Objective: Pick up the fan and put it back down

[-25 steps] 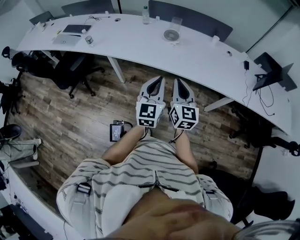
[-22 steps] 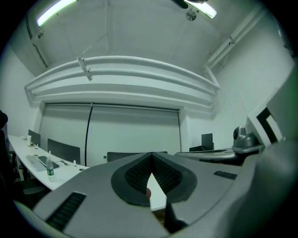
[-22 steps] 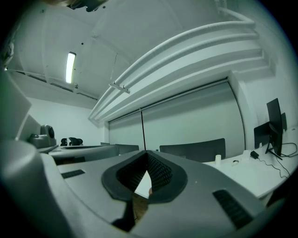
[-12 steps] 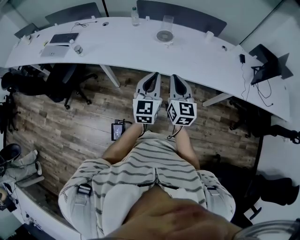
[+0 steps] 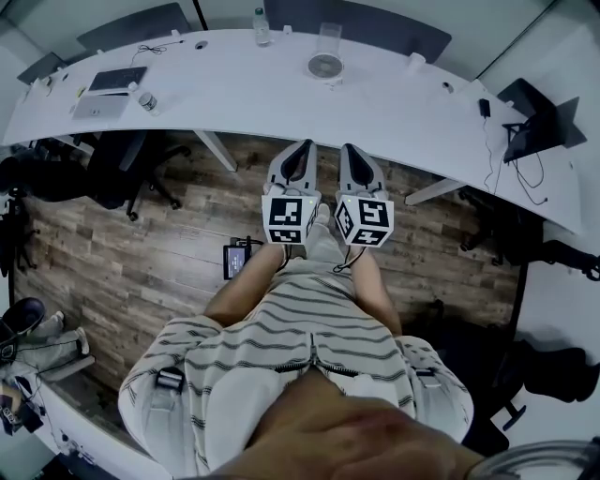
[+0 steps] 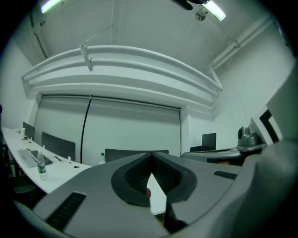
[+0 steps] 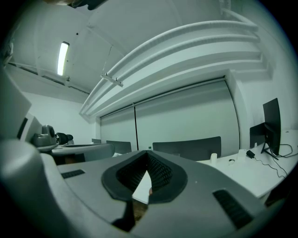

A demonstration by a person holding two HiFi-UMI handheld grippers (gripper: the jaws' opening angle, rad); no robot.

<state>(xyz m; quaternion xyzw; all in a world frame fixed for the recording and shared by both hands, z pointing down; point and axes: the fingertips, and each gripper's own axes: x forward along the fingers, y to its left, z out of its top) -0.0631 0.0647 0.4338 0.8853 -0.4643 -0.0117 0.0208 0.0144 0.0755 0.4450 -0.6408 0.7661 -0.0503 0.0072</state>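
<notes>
- Fan stands on the white worktop, toward its far edge; nothing holds it.
- Nearest the person: left gripper and right gripper side by side over the wooden floor, well short of the fan, both pointing toward it.
- Each gripper has its jaws pressed together, with nothing between them.
- Just behind the fan: clear cup.
- Left of the fan, at the far edge: bottle; much farther left, laptop.
- Far right of the fan: monitor.
</notes>
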